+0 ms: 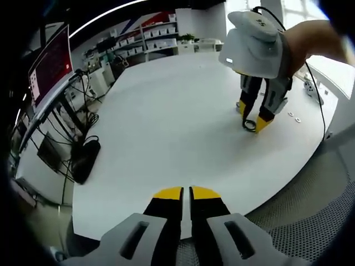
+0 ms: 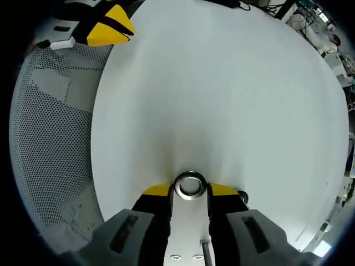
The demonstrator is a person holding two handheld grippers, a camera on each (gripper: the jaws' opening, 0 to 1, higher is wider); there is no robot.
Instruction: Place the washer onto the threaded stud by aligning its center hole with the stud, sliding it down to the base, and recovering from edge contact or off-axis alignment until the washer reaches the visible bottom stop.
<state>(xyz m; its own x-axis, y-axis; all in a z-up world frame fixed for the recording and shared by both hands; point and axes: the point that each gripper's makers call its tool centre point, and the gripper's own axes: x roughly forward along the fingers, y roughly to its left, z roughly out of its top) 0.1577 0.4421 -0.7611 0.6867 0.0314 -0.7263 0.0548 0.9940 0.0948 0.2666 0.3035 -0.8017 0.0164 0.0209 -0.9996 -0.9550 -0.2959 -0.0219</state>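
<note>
My right hand-held gripper (image 2: 190,191) pinching washer (image 2: 189,186) between yellow tips, low over white round surface (image 2: 222,100), toward its far right edge in left gripper view. Left hand-held gripper (image 1: 186,193) pressed together, holding nothing, at near edge. Spare washers (image 1: 294,117) lie just beside right hand-held gripper, toward same edge. Monitor (image 1: 51,65), cables, black box (image 1: 84,160) off left edge; shelves behind. Small dark item (image 2: 242,195) peeks past right jaw, cannot identify. Stud: cannot make out.
</note>
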